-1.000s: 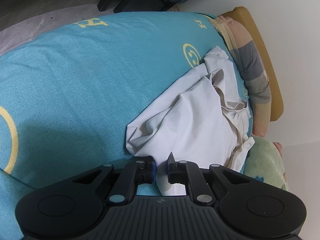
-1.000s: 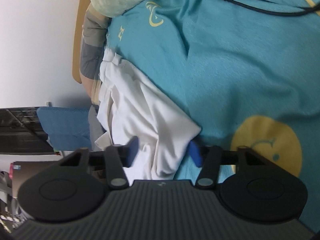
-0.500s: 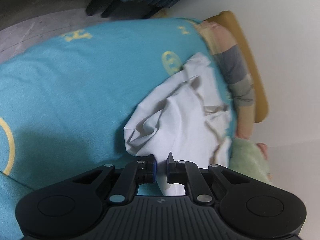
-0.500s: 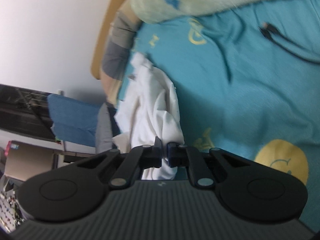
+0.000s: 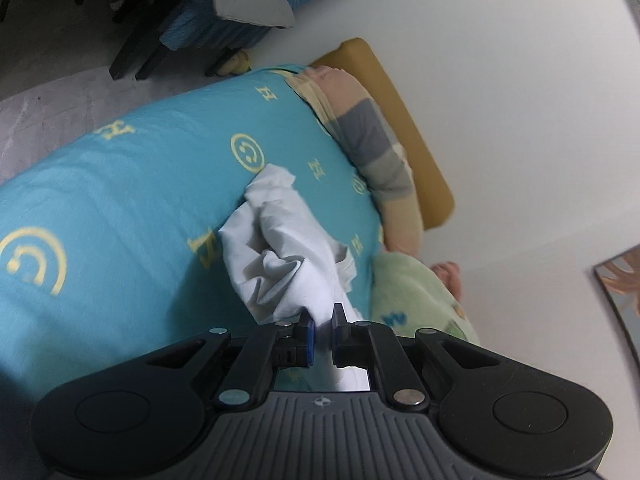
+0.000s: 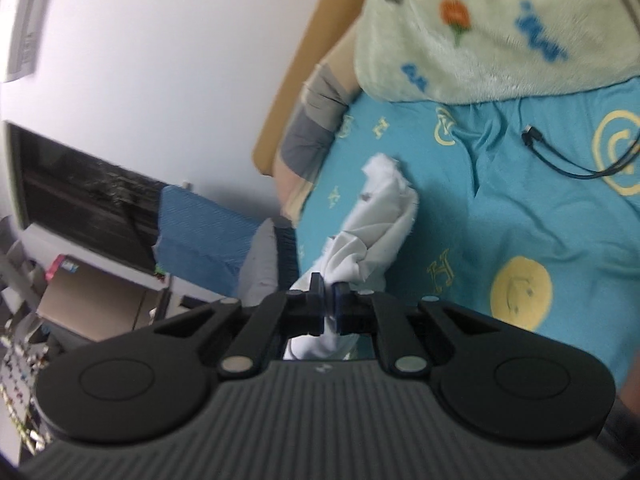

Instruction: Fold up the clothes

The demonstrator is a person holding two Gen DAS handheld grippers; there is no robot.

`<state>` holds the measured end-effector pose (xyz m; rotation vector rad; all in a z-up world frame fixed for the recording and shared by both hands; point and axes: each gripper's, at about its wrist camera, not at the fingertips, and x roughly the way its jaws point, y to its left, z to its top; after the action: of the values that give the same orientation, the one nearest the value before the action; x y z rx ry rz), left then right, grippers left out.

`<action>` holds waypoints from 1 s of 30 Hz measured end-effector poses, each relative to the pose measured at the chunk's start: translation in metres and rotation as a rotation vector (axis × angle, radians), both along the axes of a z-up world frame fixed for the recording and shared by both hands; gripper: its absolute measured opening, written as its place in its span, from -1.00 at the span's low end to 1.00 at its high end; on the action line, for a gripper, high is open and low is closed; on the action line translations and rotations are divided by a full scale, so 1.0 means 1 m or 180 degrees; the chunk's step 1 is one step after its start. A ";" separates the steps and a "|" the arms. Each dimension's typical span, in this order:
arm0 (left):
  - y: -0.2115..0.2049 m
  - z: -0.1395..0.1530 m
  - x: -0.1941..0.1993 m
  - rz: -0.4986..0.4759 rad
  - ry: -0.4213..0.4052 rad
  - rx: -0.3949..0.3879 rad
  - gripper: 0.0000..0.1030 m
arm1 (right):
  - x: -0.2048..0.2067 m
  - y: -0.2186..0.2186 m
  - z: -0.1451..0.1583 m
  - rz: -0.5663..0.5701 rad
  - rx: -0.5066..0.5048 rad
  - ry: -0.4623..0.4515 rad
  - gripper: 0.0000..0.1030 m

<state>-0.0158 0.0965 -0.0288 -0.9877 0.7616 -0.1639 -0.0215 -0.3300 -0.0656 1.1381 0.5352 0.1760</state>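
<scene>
Bed with turquoise sheet printed with yellow smiley faces and letters [image 5: 120, 184]: serves as the work surface; a mustard headboard [image 5: 400, 120] stands at its far end against the wall.

Pale green plush blanket with flower print [image 6: 500, 28]: lies bunched on the bed beyond the garment.

White soft cotton garment [image 5: 288, 252]: crumpled and lifted at one end, its far end trailing on the sheet. Judged light, limp and non-slippery; it will sag and bunch wherever unsupported. Best taken at opposite corners or along a hem, so it can be spread flat before folding.

Left gripper [image 5: 322, 320]: fingers closed on a bunch of the white fabric.

Right gripper [image 6: 327, 300]: fingers pinched tight on another fold of the same garment.

Views compared: only the right wrist view shows a black cable [image 6: 568, 160] lying on the sheet, well apart from the garment, and a blue cushion beside the bed. Only the left wrist view shows the grey floor and dark furniture legs.
</scene>
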 end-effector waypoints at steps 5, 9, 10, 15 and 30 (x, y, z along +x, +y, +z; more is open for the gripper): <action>0.000 0.003 -0.024 0.0041 0.0092 -0.0262 -0.85 | -0.047 -0.007 0.003 -0.0091 0.0168 -0.0163 -0.84; -0.010 0.009 0.010 0.0190 0.0134 -0.0193 -0.84 | -0.029 -0.005 0.008 -0.0216 0.0145 -0.0189 -0.84; -0.013 0.011 0.022 0.0227 0.0159 -0.0188 -0.84 | -0.016 -0.005 0.011 -0.0244 0.0113 -0.0153 -0.84; -0.037 0.017 0.107 0.0256 0.0210 0.0157 -0.83 | 0.075 -0.005 0.021 -0.0366 -0.0094 0.0132 -0.84; -0.070 -0.074 0.278 -0.0159 0.0298 0.0912 -0.81 | 0.271 -0.004 -0.075 -0.0046 -0.0795 0.0714 -0.80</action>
<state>0.2621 0.0263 -0.1027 -0.7083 0.8694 -0.0495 0.2492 -0.3338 -0.1405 0.9221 0.7266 -0.0320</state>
